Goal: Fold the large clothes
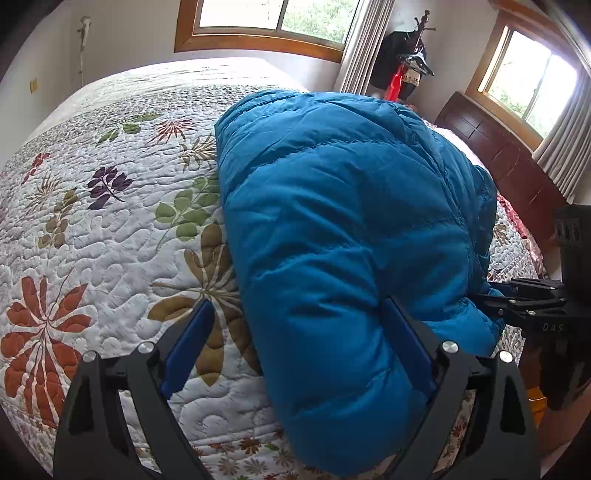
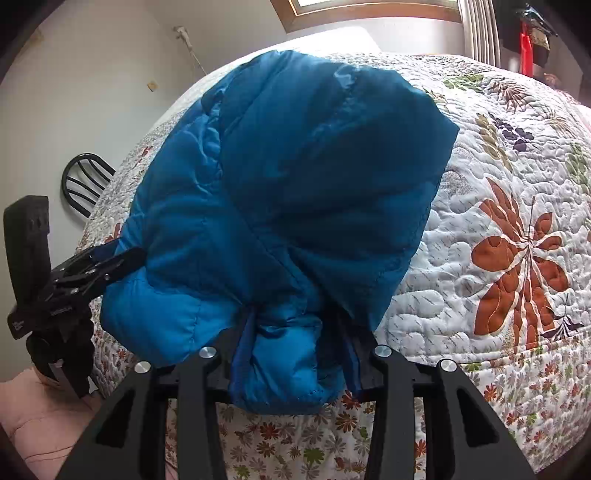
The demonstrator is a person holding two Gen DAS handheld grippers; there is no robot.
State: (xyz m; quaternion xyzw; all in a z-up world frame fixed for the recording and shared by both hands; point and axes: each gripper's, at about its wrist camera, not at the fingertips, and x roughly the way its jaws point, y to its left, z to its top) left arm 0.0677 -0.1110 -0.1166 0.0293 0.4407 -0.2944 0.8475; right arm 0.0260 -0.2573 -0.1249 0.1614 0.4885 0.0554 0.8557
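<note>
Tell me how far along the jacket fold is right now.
Mostly done: the blue puffer jacket already sits as a thick folded bundle on the floral quilt. In hand: the right claw has a padded fold between its fingers, while the left claw stands wide around the bundle's near end. Left: letting go and checking that the bundle stays folded.

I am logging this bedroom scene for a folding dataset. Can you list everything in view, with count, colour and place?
puffer jacket: one, blue, bundled at the bed's near edge
quilt: one, white with flowers, covering the bed
windows: two, wood-framed, on the far walls
coat stand: one, dark, in the corner
headboard: one, dark wood, under the right-hand window
chair: one, black, beside the bed
left gripper: jaws wide, one pad off the jacket
right gripper: jaws pinching a jacket fold
</note>
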